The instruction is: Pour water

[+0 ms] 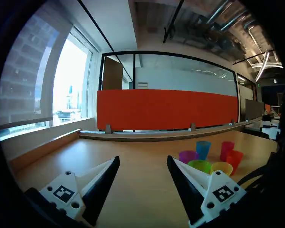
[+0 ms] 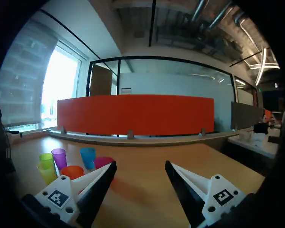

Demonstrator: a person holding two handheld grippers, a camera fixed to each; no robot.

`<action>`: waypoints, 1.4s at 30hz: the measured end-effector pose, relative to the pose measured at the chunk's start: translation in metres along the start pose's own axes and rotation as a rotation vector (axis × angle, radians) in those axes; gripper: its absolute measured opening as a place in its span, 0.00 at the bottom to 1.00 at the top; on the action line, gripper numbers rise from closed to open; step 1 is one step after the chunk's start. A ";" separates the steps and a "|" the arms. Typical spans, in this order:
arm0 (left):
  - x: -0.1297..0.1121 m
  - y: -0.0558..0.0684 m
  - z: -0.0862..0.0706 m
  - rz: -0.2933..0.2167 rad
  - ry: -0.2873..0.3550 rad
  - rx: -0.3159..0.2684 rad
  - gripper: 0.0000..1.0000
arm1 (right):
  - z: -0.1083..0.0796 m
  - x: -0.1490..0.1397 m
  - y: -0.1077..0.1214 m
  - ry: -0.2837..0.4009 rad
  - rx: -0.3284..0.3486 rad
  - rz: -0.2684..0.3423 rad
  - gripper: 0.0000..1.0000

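Observation:
Several coloured plastic cups stand in a cluster on the wooden table (image 1: 142, 190). In the left gripper view they sit right of my fingers: a purple cup (image 1: 187, 155), a blue cup (image 1: 203, 149), a pink cup (image 1: 227, 149), an orange cup (image 1: 235, 159), a green cup (image 1: 199, 165) and a yellow cup (image 1: 221, 167). My left gripper (image 1: 142, 159) is open and holds nothing. In the right gripper view the cluster lies to the left, with the purple cup (image 2: 59, 157), blue cup (image 2: 87, 156) and orange cup (image 2: 72, 171) nearest my open, empty right gripper (image 2: 140, 163).
An orange divider panel (image 1: 165, 109) runs along the table's far edge (image 2: 135, 142). A bright window (image 1: 68, 91) with a low ledge lines the left side. Another desk with white items (image 2: 256, 140) stands off to the right, beyond the table's right edge.

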State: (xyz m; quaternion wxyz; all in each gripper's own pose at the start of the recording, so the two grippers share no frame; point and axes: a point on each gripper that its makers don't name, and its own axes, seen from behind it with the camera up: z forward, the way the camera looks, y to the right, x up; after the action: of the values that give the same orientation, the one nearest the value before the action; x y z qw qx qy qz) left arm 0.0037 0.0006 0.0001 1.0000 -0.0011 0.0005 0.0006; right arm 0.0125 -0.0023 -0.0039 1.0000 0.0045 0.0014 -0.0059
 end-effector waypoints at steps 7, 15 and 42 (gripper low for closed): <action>0.048 0.006 0.002 0.038 0.035 -0.034 0.92 | 0.004 0.036 -0.002 -0.011 0.027 -0.006 1.00; 0.097 0.010 0.004 0.068 0.051 -0.043 0.92 | 0.011 0.087 -0.001 -0.001 0.044 -0.009 0.99; 0.169 0.007 0.011 0.101 0.021 -0.071 0.92 | 0.021 0.160 -0.017 -0.008 0.090 -0.092 0.99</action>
State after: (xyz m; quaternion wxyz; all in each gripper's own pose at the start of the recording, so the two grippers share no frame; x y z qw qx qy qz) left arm 0.1728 0.0077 0.0106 0.9980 -0.0364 0.0111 0.0511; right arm 0.1727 -0.0215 0.0164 0.9974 0.0495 -0.0025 -0.0519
